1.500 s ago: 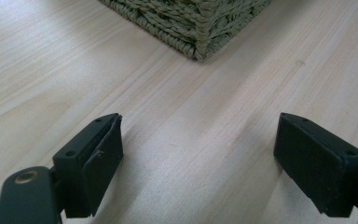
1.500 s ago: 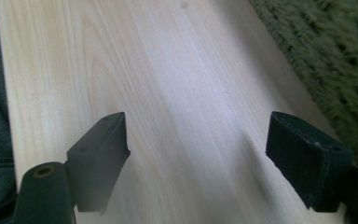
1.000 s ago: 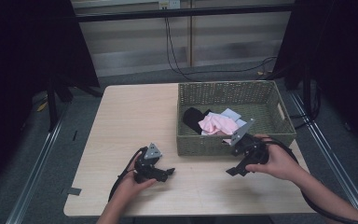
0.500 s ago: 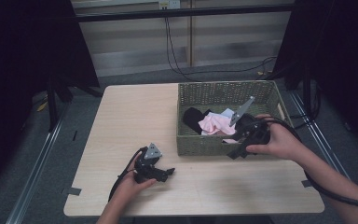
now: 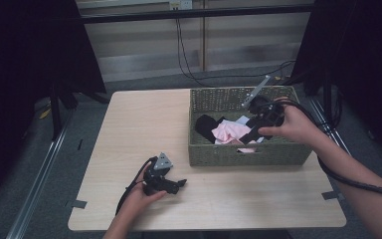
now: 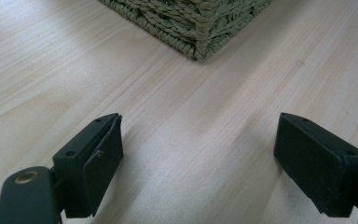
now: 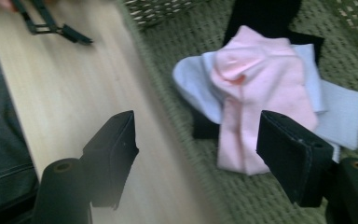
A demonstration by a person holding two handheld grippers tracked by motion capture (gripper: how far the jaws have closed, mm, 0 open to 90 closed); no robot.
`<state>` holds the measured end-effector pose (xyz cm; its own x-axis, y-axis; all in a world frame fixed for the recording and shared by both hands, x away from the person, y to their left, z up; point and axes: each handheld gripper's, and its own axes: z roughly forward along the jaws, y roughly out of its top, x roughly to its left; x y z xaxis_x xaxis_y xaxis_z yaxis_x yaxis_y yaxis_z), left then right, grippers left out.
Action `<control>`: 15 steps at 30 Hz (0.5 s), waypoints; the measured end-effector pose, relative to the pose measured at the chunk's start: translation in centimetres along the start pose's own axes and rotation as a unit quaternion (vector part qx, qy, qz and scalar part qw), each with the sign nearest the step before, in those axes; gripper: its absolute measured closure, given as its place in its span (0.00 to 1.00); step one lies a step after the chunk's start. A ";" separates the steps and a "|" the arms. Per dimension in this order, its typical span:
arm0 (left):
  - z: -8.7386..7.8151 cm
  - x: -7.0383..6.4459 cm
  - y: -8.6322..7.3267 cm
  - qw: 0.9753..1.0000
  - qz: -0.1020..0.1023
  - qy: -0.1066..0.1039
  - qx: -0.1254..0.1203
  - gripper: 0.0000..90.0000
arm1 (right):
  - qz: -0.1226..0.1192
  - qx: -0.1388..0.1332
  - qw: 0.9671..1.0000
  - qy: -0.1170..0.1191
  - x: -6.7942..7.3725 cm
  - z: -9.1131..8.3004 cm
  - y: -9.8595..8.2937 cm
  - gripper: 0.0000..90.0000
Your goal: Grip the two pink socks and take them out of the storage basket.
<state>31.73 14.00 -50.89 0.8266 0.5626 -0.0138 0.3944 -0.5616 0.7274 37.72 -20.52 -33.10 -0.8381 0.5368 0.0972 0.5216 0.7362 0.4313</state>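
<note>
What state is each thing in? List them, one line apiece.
Right gripper: jaws open, empty, over the basket.
Left gripper: jaws open, empty, low over the table.
Basket: open-topped, upright on the table, holds clothes.
Pink cloth: crumpled, on top of the pile, ungrasped.
White cloth: partly under the pink one.
Black cloth: in the basket, partly covered.

left tongs (image 5: 179, 185): jaws wide apart, low, hand-held | right tongs (image 5: 251, 133): jaws wide apart, raised, angled down
</note>
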 end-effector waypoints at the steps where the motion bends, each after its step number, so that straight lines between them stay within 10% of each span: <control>1: 0.0 0.0 0.0 1.000 0.000 0.000 0.000 0.17 | 0.003 0.003 1.000 -0.009 -0.8 0.2 0.5 0.33; 15: 0.0 0.0 0.0 1.000 0.000 -0.001 -0.001 0.17 | 0.037 0.031 0.999 -0.018 -5.5 5.7 1.7 0.41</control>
<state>31.74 14.00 -50.91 0.8271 0.5618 -0.0155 0.3938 -0.5596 0.7293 44.14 -19.92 -38.02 -0.7909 0.6047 0.0936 0.5919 0.7173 0.3675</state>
